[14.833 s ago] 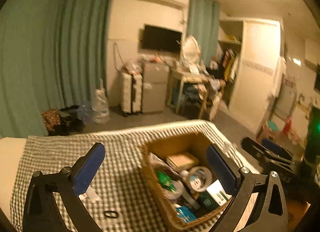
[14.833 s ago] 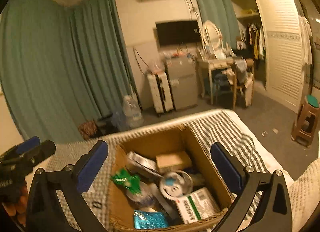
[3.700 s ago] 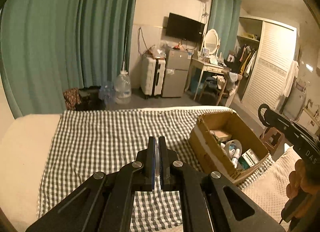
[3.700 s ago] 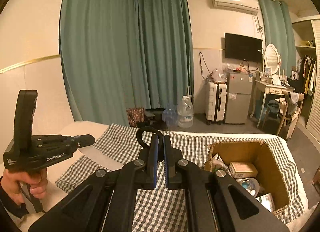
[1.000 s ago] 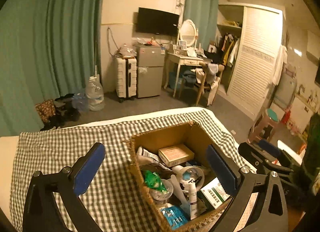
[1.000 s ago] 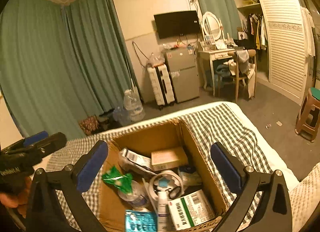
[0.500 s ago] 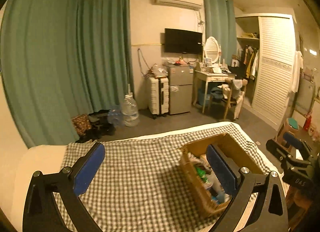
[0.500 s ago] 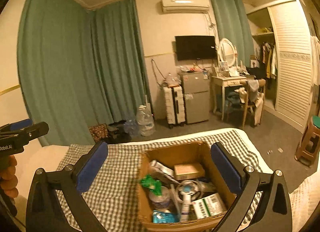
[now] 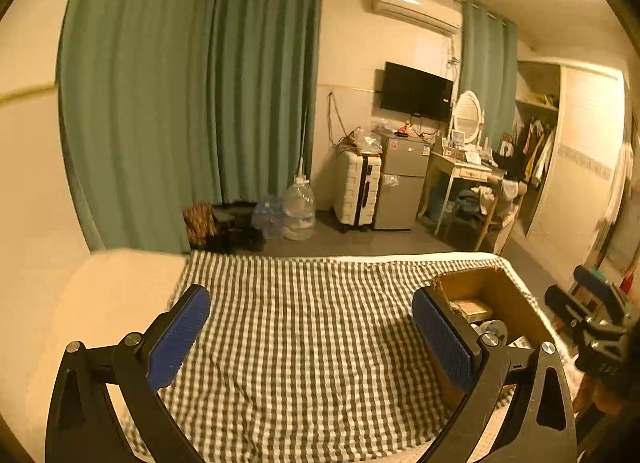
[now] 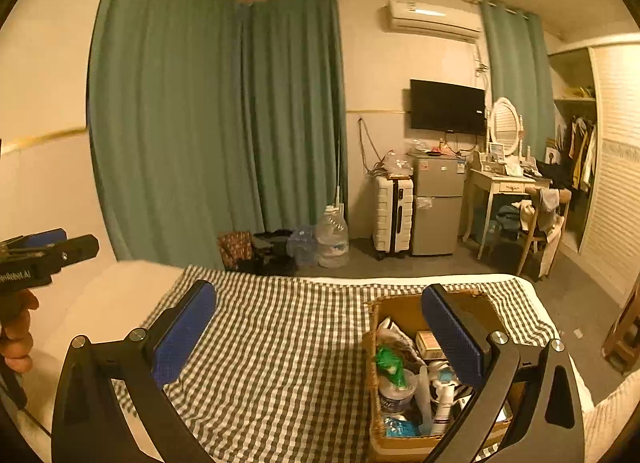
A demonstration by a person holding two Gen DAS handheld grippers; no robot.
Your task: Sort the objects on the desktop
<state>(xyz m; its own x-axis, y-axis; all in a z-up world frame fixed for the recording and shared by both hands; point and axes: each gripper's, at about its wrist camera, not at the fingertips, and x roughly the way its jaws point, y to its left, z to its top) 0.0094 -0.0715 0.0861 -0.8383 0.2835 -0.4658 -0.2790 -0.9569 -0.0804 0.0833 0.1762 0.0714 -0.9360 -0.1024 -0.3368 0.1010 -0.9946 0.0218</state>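
Checked cloth [image 9: 304, 327] on the bed: bare across the whole spread in both views, nothing left loose on it. Cardboard box [image 10: 404, 441] at the right side of the cloth, packed w/ the sorted bits, so task looks about done.

Left tongs [image 9: 312, 337] wide open, empty, held over bare cloth. Right tongs [image 10: 320, 337] also spread wide, empty, right pad in front of the box.

Risks: box close to the right edge of the bed, so a nudge from the right tongs could probably tip or slide it off. Contents piled high: white tube [image 10: 442, 407] upright near the front wall, green packet [image 10: 388, 363] on top of the heap. Likely to topple or spill if sth else gets pushed in.

View diffs: right wrist looks down into the box, contents clear. Left wrist catches only the far inner corner and a tan carton [image 9: 474, 309], rest hidden behind its own pad. Right wrist also shows the hand [image 10: 16, 335] gripping the left tool.
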